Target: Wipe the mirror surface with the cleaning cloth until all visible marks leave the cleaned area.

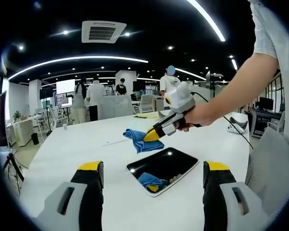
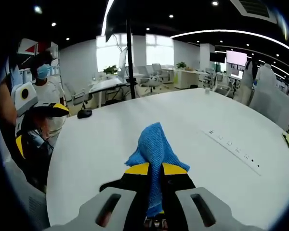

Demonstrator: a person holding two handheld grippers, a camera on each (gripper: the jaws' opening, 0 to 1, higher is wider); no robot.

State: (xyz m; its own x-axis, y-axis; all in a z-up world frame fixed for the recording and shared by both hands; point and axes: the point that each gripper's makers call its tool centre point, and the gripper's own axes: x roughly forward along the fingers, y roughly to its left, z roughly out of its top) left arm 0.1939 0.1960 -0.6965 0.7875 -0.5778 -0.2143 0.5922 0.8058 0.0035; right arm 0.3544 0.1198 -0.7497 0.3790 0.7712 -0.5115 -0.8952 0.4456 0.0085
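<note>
Mirror (image 1: 169,162) first: it lies flat on the white table (image 1: 77,144), a dark rounded-corner slab, and in the left gripper view it sits between and a little beyond that view's own two yellow-tipped jaws. Its glass throws back the ceiling lights and a blue-and-yellow reflection near its lower edge.

From where I stand, the wiping looks barely begun, if at all. The right gripper (image 1: 151,135), held in a person's hand (image 1: 195,115), hangs above the table just past the mirror's far-left corner, with the blue cleaning cloth (image 1: 138,139) bunched in its tips. The cloth looks clear of the glass, hanging beside the mirror's edge, though I cannot be sure it isn't brushing the table. In the right gripper view the jaws are closed tight on the cloth (image 2: 154,154), its folds standing up between the yellow tips.

The left gripper (image 1: 154,175) has its jaws spread wide with nothing between them; it hovers near the mirror's near side, touching nothing that I can see.

Whether marks remain on the glass I cannot tell; the surface is too small and too glossy to read. A few pale spots sit near the reflection, but they may be only reflected things. My guess is the whole surface has yet to be covered, and the cloth must first be brought down onto the glass. Mirror and cloth are both in plain sight on the table.
</note>
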